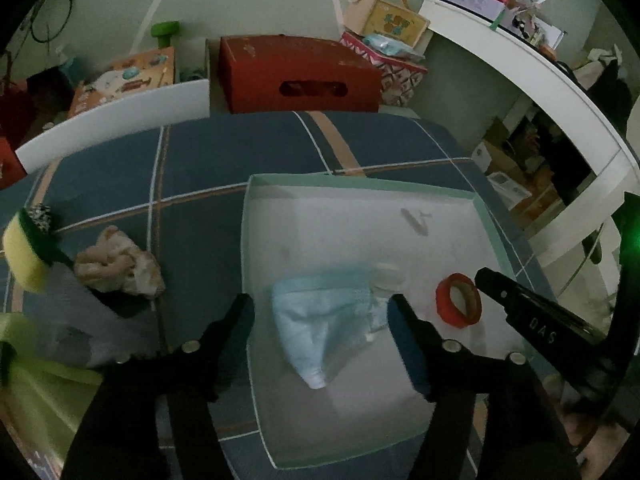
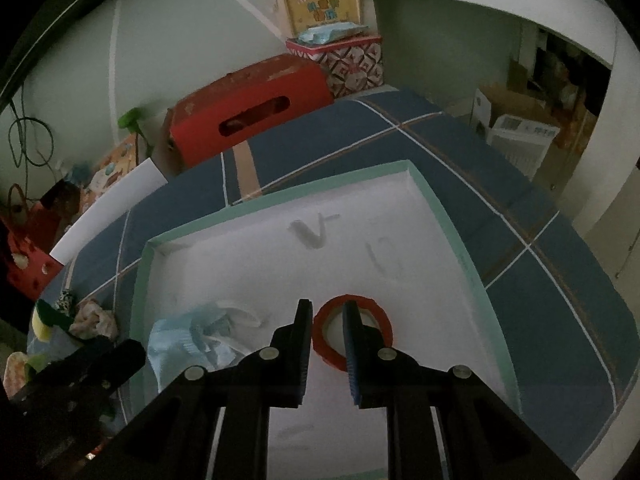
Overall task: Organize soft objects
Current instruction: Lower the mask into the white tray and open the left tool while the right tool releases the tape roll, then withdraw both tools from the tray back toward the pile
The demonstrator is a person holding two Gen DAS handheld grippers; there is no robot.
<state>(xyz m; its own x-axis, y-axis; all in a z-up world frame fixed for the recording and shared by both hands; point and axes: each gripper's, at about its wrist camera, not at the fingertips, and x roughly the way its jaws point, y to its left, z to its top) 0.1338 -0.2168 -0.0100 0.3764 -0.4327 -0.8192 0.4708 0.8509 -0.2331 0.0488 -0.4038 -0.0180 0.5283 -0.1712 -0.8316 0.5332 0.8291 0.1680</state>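
- Sitting at the far left on the blue plaid bed cover [image 1: 192, 168]: a yellow-green sponge [image 1: 24, 252], not yet sorted.
- Just beside it, a crumpled beige cloth [image 1: 120, 266], also outside the tray and apart from both grippers.
- Further left at the frame edge, something pale green, too blurred to name.
- Left gripper [image 1: 320, 312]: jaws wide apart, holding nothing; the light blue face mask [image 1: 320, 320] lies between the fingers on the tray floor, pads not pressing on it. Reads as dropped off.
- White tray with mint rim [image 1: 360, 184] sits on the bed cover; the mask is in its near-left part.
- Red tape roll [image 2: 352, 332] lies in the tray, right of the mask.
- Right gripper [image 2: 328, 320]: jaws nearly closed with a narrow gap, one finger outside the roll's near wall and one inside the ring. Contact with the wall is unclear, so I cannot tell if it grips.
- Progress, as a judgement: one soft item is in the tray, while the sponge and the cloth are left. The tape roll is rigid, so it may need taking out.
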